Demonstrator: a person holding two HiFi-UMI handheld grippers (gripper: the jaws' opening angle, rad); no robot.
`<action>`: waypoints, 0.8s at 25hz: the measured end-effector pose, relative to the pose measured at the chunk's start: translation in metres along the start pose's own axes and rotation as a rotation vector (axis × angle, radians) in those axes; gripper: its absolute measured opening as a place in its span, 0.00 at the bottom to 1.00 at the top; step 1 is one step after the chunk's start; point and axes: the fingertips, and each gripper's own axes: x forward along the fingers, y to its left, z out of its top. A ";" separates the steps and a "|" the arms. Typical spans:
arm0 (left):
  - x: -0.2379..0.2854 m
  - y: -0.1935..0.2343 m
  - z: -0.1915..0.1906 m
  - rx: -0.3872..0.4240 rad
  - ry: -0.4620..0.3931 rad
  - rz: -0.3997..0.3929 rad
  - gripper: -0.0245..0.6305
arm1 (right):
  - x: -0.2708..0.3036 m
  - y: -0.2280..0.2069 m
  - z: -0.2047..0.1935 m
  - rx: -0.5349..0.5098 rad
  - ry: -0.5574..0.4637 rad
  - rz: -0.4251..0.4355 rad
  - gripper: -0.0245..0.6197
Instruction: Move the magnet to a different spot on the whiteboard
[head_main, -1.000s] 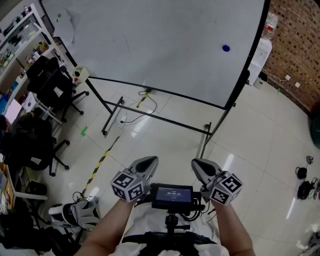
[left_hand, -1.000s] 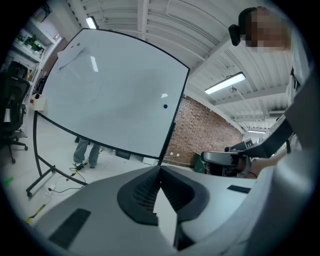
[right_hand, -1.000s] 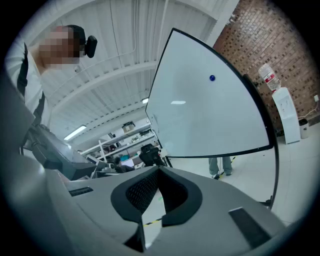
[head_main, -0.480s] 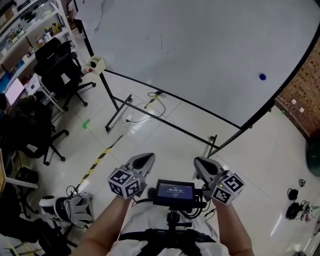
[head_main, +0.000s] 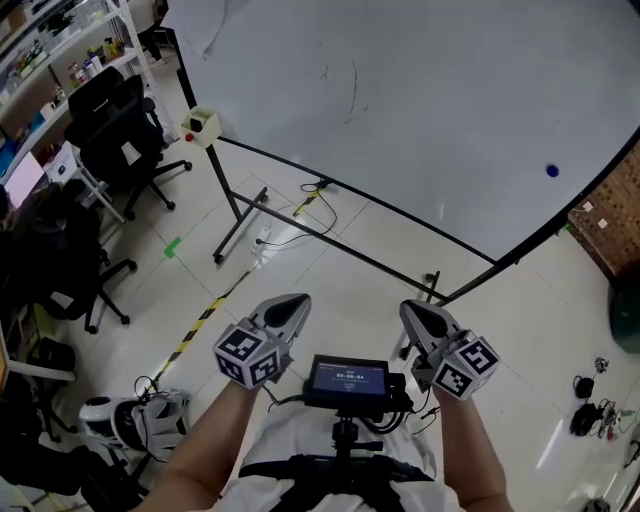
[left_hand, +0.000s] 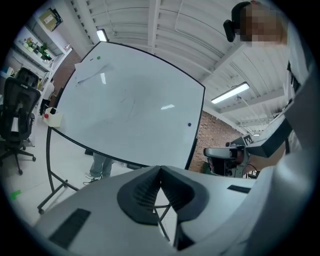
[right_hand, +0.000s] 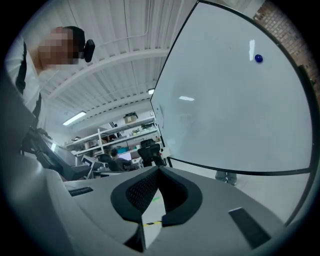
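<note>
Whiteboard (head_main: 420, 100): broad, smooth, pale sheet with a thin black rim, carried on a black tubular stand (head_main: 237, 205) whose feet rest on the floor. Magnet (head_main: 552, 171): small, round, dark blue, stuck flat on the board's right part close to the right rim, well apart from both grippers. Left gripper (head_main: 287, 307): grey moulded shell with ribbed dark pads, fingers clenched tip to tip with nothing between them. Right gripper (head_main: 424, 318): same build, fingers likewise pressed together and empty. Both carry cubes with square black-and-white markers and flank a small dark screen (head_main: 347, 378) in front of the person. Against a second ago, the board fills far more of the head view and the magnet sits lower and further right in it, while the grippers hold much the same pose. Floor (head_main: 330, 270): glossy pale tile, with a yellow-and-black striped strip (head_main: 205, 322) running toward the stand. Open tile lies between the grippers and the stand's lower bar. Black office chairs (head_main: 110, 140) crowd the left side, a brick wall (head_main: 605, 235) closes the right, and dark cables (head_main: 585, 415) lie on the tile at lower right
</note>
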 end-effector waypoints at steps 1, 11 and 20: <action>-0.002 0.005 0.002 0.001 -0.006 -0.002 0.08 | 0.004 0.002 0.000 -0.003 0.001 -0.003 0.08; -0.013 0.063 0.008 -0.045 -0.025 0.067 0.08 | 0.045 -0.001 0.000 -0.009 0.052 -0.008 0.08; 0.005 0.089 0.008 -0.031 0.014 0.101 0.08 | 0.082 -0.027 -0.007 0.032 0.057 0.031 0.08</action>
